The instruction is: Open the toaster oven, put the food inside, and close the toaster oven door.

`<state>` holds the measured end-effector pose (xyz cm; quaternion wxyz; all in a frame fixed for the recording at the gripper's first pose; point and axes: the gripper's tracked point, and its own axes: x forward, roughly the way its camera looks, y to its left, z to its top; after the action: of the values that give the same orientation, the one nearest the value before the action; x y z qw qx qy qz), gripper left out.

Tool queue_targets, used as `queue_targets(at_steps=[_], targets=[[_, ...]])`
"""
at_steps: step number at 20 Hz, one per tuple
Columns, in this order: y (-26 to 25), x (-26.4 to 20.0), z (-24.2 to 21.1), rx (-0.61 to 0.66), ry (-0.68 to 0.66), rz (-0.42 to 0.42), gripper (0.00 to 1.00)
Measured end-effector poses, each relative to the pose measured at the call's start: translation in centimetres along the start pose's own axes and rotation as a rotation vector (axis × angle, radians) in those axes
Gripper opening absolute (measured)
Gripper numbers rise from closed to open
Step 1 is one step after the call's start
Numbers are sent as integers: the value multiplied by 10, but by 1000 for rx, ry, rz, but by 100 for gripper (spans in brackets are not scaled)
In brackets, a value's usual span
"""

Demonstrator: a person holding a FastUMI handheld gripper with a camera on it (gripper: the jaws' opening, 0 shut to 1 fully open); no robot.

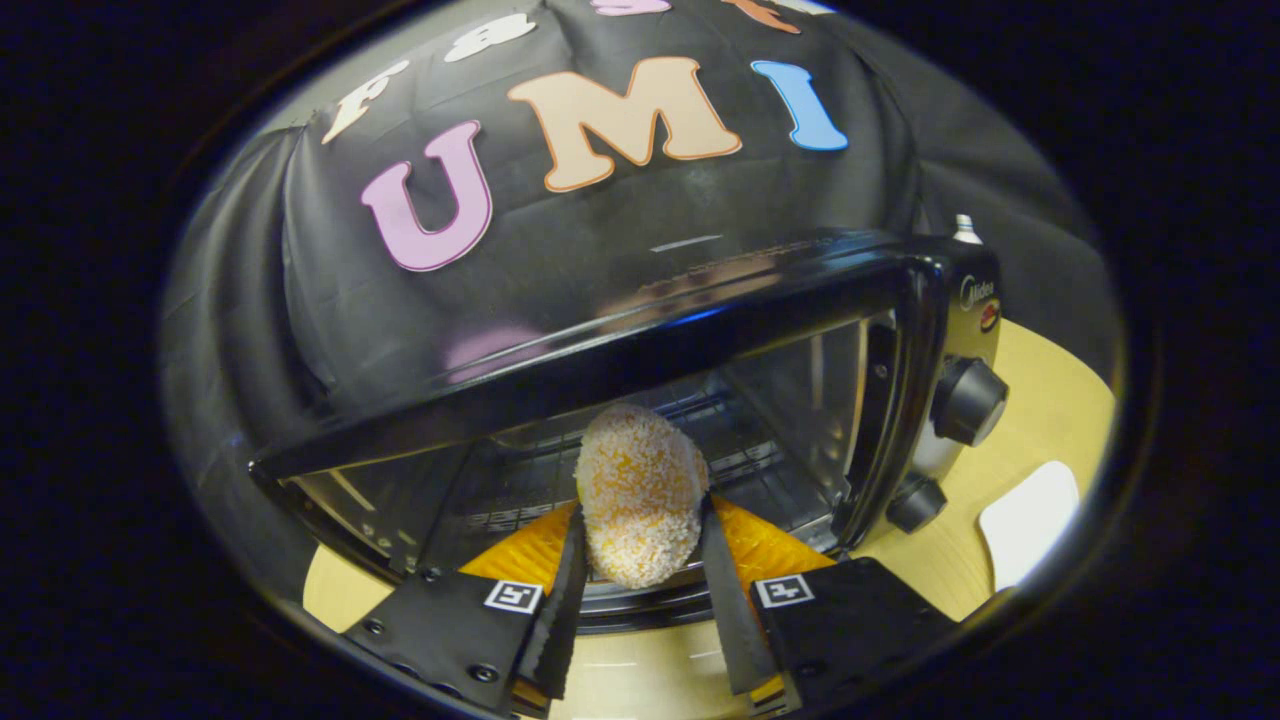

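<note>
The toaster oven stands on the counter, its mouth open toward the fingers, with clear room over the rack inside. Its two knobs sit at 3 o'clock of the opening. At 4 o'clock a white plate lies near the counter's edge. The hand-held gripper pinches the crumbed food between both fingers, at the oven's mouth, long axis upright, 12 to 6.

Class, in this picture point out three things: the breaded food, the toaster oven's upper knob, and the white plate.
breaded food (pixel 641 490): gripper view, middle of its crumbed surface, gripped between both fingers.
upper knob (pixel 968 400): gripper view, its front face.
white plate (pixel 1030 520): gripper view, bare surface.
</note>
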<state>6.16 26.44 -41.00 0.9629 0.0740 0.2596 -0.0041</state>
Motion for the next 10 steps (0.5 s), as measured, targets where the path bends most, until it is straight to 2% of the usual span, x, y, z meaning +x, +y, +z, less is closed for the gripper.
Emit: queue_targets(at_steps=[3, 10], targets=[[5, -1, -1, -3, 5, 35, 65], [19, -10, -2, -17, 5, 143, 88]])
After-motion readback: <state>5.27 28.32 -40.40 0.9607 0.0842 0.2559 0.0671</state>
